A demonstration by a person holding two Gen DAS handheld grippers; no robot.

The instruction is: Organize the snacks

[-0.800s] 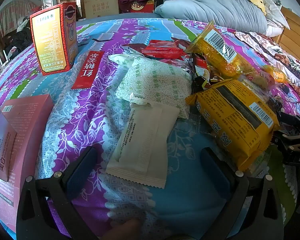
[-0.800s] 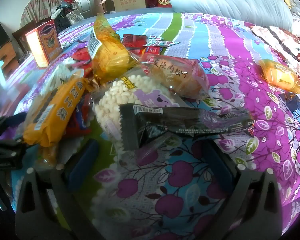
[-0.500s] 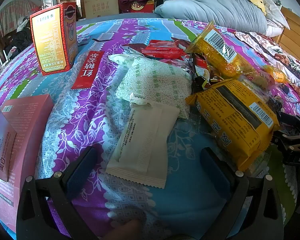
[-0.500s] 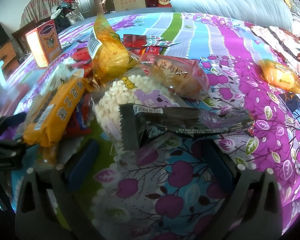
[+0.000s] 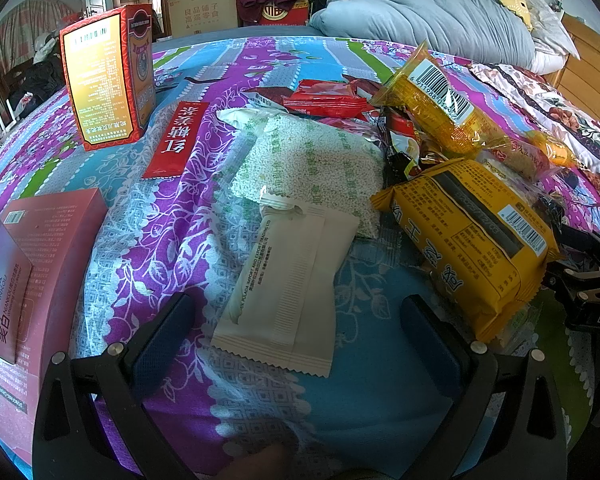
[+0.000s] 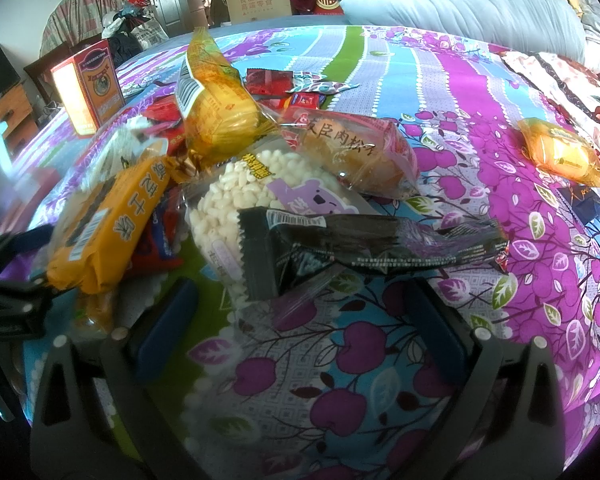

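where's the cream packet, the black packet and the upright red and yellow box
cream packet [image 5: 288, 284]: left wrist view, middle of its flat back face.
black packet [image 6: 340, 244]: right wrist view, middle of the dark wrapper.
upright red and yellow box [image 5: 100, 80]: left wrist view, on its yellow printed panel.

My left tongs [image 5: 296, 332] are showing black angular frames with dark blue pads [image 5: 160, 340] and round silver screws. My right tongs [image 6: 300, 320] are looking the same: black arms, blue pads [image 6: 166, 322], silver screw heads. A bit of my skin is peeking in below the left tongs.
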